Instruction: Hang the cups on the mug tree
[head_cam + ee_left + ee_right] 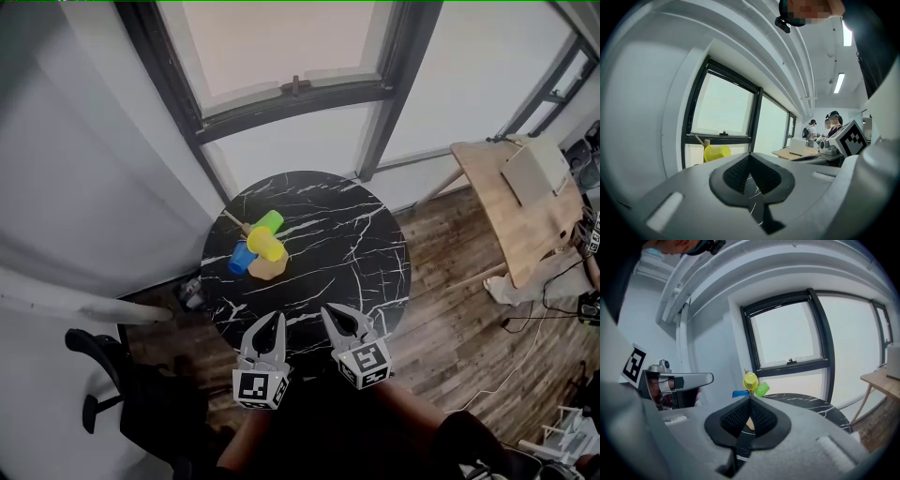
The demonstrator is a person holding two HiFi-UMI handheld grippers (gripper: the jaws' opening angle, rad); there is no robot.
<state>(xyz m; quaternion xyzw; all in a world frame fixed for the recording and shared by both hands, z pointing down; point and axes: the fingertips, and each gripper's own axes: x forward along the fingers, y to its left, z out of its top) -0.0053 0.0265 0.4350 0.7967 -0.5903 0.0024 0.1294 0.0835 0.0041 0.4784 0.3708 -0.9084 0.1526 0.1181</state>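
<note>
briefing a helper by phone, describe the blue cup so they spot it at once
On the round black marble table by the window, a wooden mug tree stands near the left edge. Of its three cups, the blue cup is leftmost, the only blue one beside the yellow cup and green cup.

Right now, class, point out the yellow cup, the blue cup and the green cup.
yellow cup (264, 244), head view, on its side wall.
blue cup (240, 259), head view, on its side wall.
green cup (271, 221), head view, on its side wall.
</note>
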